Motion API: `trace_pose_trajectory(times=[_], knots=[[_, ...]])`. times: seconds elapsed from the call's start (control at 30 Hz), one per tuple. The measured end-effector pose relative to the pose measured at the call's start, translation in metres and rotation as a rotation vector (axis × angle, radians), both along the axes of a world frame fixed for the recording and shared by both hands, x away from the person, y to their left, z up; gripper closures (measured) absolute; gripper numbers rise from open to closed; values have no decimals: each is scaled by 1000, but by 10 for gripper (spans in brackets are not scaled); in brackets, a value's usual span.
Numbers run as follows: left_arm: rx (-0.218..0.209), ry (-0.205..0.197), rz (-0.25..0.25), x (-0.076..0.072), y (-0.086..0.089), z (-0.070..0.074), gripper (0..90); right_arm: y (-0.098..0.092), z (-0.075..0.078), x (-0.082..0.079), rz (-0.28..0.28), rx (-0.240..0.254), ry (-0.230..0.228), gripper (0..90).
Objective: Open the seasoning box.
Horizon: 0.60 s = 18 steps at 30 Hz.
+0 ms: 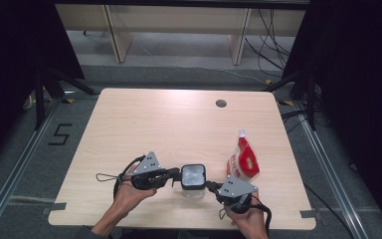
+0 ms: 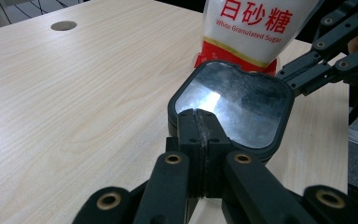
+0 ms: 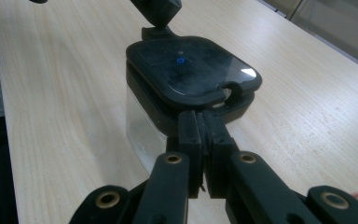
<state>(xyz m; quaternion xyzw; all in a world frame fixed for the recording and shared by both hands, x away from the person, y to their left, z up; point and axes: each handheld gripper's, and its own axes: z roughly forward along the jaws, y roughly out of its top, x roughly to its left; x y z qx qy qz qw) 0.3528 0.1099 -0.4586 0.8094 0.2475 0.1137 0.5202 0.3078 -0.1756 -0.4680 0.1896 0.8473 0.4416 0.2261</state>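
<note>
While 2 tools meet 1 lidded jar [image 1: 193, 178], 1 sugar pouch [image 1: 243, 160] beside.

The container [image 1: 193, 178] sits on the table [image 1: 144, 119] near its front edge, between the left gripper [image 1: 175, 176] and right gripper [image 1: 210, 185]. The sugar pouch [image 1: 243, 160] stands just right of it, slightly farther back.
</note>
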Motion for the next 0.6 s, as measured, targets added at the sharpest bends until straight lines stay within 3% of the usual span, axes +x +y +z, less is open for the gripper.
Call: trace_pose_trajectory(times=[0.17,0.3,0.37,0.6], knots=[[24,-22,-10,-2,-1,2,837,-1,6,-1,5,10,-17,891],[-17,-32,4,-2,4,5,750,0,7,0,4,18,-26,891],[-30,-59,1,-8,14,7,714,0,8,0,-2,22,-21,890],[12,-72,-25,-13,24,-7,592,2,13,1,3,26,-35,887]])
